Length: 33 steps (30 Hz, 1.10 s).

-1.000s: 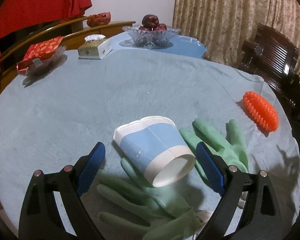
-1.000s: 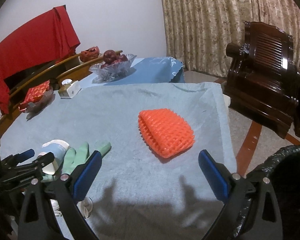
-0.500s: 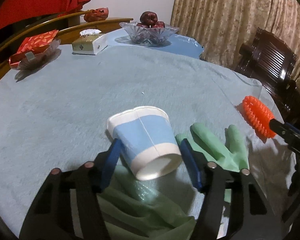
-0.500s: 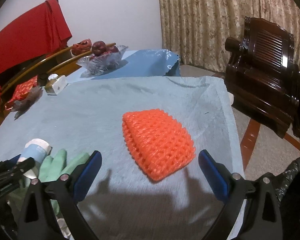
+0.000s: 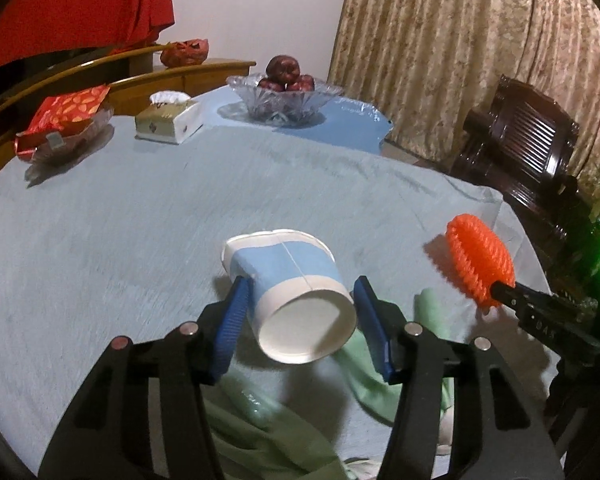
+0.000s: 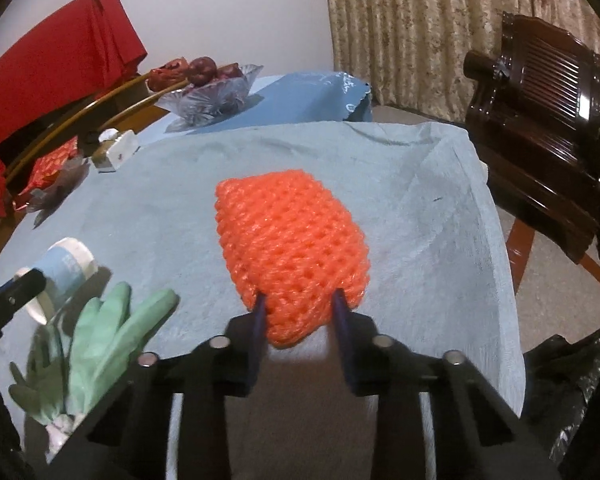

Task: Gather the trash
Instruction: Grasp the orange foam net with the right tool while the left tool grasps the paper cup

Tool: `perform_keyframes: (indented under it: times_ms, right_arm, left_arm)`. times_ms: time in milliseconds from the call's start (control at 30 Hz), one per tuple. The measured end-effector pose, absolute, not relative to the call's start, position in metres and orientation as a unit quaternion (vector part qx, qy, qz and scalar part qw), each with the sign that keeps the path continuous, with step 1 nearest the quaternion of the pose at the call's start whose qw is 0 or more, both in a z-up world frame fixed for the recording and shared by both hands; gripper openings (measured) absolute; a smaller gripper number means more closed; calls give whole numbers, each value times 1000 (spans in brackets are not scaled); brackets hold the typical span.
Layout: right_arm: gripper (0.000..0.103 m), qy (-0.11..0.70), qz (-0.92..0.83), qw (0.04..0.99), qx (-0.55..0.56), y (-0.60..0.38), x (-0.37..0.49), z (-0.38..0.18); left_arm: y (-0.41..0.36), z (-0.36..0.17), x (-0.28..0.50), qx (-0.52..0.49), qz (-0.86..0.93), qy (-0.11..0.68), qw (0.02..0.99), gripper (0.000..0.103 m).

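Left gripper (image 5: 300,320): jaws just closed in, now clamped on paper cup (image 5: 290,300) lying sideways between its pads, base toward camera, green gloves (image 5: 268,432) beneath. Right gripper (image 6: 300,320): jaws just closed, pinching near end of orange foam net (image 6: 290,248)

Dim, warm indoor lighting in both views; overhead source, out of frame. Soft dark shadows cast on the tablecloth (image 5: 148,240) beneath the paper cup (image 5: 290,292) and the orange foam net (image 6: 290,248). Heavy fisheye bending, black vignette at corners. Slight motion blur across cloth, left view. Green glare spot at right edge. Grainy, soft throughout.
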State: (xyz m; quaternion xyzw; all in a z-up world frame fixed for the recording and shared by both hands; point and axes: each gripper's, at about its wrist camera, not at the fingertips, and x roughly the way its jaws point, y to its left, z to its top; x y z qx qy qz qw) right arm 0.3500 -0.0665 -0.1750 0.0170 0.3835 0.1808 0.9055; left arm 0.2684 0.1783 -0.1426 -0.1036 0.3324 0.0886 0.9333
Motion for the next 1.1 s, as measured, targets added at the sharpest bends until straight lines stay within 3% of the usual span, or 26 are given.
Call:
perform_keyframes:
  times_ms: [1100]
  right_arm:
    - [22,280,190,939,57,-131,238,-74]
  left_arm:
    - [74,-69,223,-74,-12,269,960,52]
